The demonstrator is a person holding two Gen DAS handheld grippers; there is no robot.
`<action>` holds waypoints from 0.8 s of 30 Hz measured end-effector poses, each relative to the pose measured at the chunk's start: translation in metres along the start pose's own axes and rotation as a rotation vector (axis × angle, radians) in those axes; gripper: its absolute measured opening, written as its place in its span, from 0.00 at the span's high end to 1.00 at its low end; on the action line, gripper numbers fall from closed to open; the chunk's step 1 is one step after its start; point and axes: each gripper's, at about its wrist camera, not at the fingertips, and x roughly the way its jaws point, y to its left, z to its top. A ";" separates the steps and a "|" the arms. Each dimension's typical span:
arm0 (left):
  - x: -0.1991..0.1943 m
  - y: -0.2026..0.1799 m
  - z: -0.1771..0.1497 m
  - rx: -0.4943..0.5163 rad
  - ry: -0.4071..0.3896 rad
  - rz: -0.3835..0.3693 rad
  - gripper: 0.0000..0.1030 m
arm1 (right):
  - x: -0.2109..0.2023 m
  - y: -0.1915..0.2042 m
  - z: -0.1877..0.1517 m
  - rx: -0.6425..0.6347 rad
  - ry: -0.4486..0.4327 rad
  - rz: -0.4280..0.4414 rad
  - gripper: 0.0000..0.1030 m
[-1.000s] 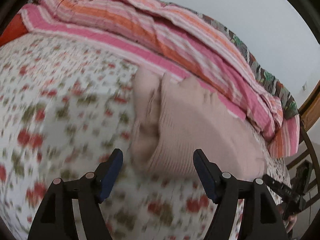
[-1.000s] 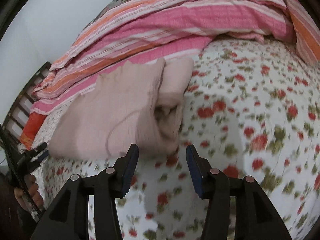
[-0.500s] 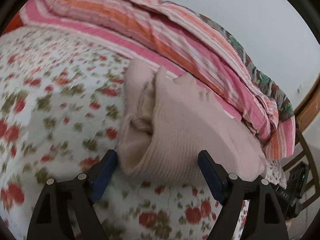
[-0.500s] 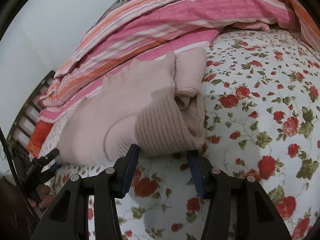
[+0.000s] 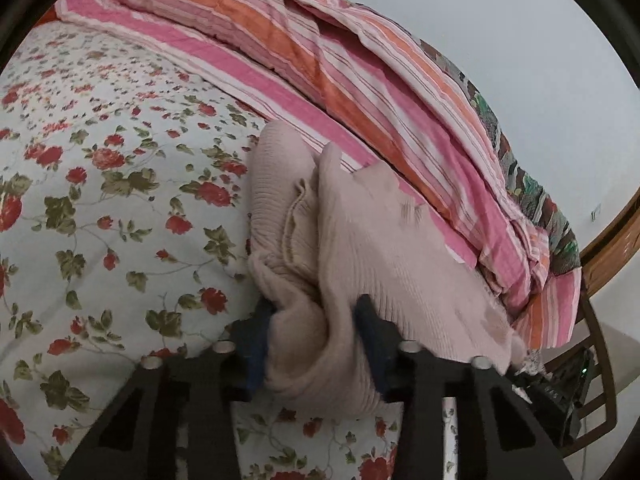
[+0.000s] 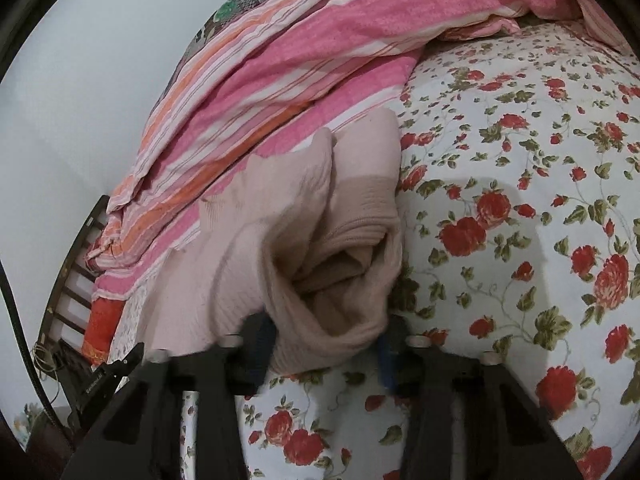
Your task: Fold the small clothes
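The left tool (image 5: 316,344) pinches a bunched near edge of the beige knit garment (image 5: 372,264) between its blue pads, and the right tool (image 6: 326,344) grips another gathered fold of the same garment (image 6: 280,240). The garment lies on the bed's floral sheet (image 5: 104,208), its far edge against a pink and orange striped blanket (image 5: 328,68) heaped along the pale wall (image 5: 520,40).

L gripper (image 5: 316,344) is now pushed in around the near folded end of the pink knit top (image 5: 384,264), blue pads pressing the bunched fabric; 1 s ago it hung short of it, jaws wide. R gripper (image 6: 326,350) likewise: fabric now fills its jaws, edge lifted and puckered vs lying flat before.
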 end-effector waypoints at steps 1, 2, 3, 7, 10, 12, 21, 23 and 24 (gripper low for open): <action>-0.001 0.002 0.000 -0.010 0.002 -0.014 0.77 | 0.000 -0.001 -0.001 0.007 0.008 0.017 0.84; -0.001 0.003 0.001 -0.014 0.005 -0.025 0.82 | -0.002 -0.002 -0.002 0.016 0.005 0.025 0.88; -0.002 0.003 0.001 -0.013 0.004 -0.033 0.83 | -0.005 -0.002 -0.004 0.013 -0.002 0.026 0.88; -0.010 -0.001 -0.002 0.024 -0.012 -0.036 0.86 | -0.020 -0.002 -0.010 -0.003 -0.018 0.043 0.91; -0.020 0.001 -0.009 0.030 -0.002 -0.053 0.86 | -0.038 -0.003 -0.017 -0.016 -0.027 0.065 0.91; -0.026 0.004 -0.017 0.043 0.022 -0.044 0.86 | -0.051 -0.004 -0.024 -0.029 -0.022 0.069 0.91; -0.076 -0.006 -0.074 0.135 0.069 -0.028 0.81 | -0.113 -0.011 -0.076 -0.151 0.002 -0.016 0.88; -0.079 -0.010 -0.074 0.164 0.064 0.038 0.62 | -0.121 -0.006 -0.082 -0.230 0.000 -0.095 0.73; -0.080 -0.012 -0.071 0.179 0.059 0.064 0.51 | -0.129 -0.002 -0.083 -0.282 -0.031 -0.124 0.71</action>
